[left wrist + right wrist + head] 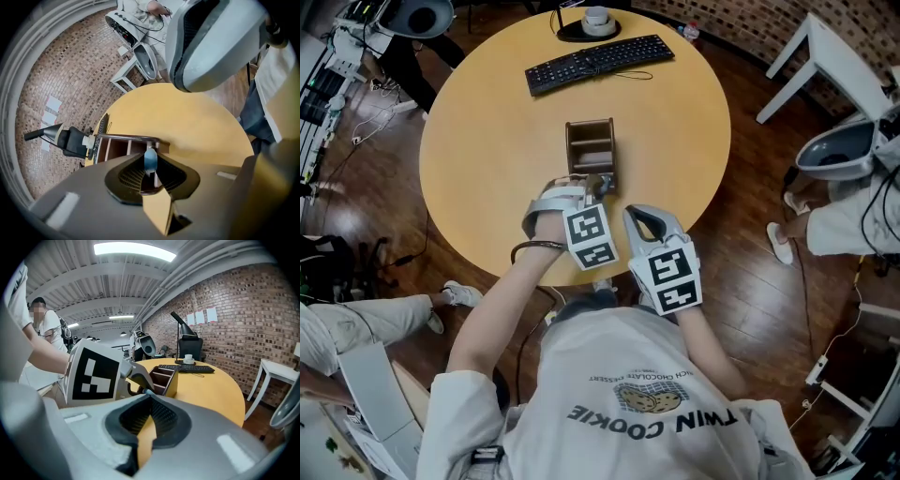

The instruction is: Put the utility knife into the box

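Utility knife (150, 158), just one, is sitting pinched between the jaws of my left gripper (596, 185), right at the near rim of the single brown box (590, 124); I cannot tell whether they are touching. I am holding two grippers, and the right gripper (147, 394) is hovering beside the left with its jaws together on nothing. Only the left gripper view is showing the knife clearly. The head view alone is showing the whole round table (487, 141) and one keyboard (598, 62) beyond the box.
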Tool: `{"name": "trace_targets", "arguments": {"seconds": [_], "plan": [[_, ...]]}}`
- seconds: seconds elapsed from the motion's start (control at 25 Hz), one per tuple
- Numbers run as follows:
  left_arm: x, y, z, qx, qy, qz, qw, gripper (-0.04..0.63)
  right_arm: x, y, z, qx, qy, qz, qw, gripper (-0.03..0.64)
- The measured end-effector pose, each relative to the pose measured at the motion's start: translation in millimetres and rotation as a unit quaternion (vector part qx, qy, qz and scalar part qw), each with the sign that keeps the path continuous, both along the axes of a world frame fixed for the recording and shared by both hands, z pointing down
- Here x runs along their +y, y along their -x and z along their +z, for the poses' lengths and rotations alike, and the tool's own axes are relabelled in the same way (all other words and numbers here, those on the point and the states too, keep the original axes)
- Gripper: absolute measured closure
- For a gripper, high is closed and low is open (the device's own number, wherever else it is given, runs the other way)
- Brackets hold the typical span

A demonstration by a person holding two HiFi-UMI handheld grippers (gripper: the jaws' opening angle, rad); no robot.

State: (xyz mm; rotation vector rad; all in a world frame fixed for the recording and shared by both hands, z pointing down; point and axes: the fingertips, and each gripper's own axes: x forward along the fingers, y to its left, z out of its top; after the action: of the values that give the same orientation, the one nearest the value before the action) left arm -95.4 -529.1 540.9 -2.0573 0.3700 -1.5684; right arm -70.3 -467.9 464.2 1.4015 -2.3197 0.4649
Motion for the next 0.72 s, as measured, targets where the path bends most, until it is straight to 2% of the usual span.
{"name": "trace_targets", "arguments": {"seconds": [0.72], "plan": [[-7.2,-8.1,5.7,-0.009,-0.018,-0.002,0.9998,0.502,4.4,-6.3,1.6,-0.003,0.013,-0.012,1.000,0.615]]}}
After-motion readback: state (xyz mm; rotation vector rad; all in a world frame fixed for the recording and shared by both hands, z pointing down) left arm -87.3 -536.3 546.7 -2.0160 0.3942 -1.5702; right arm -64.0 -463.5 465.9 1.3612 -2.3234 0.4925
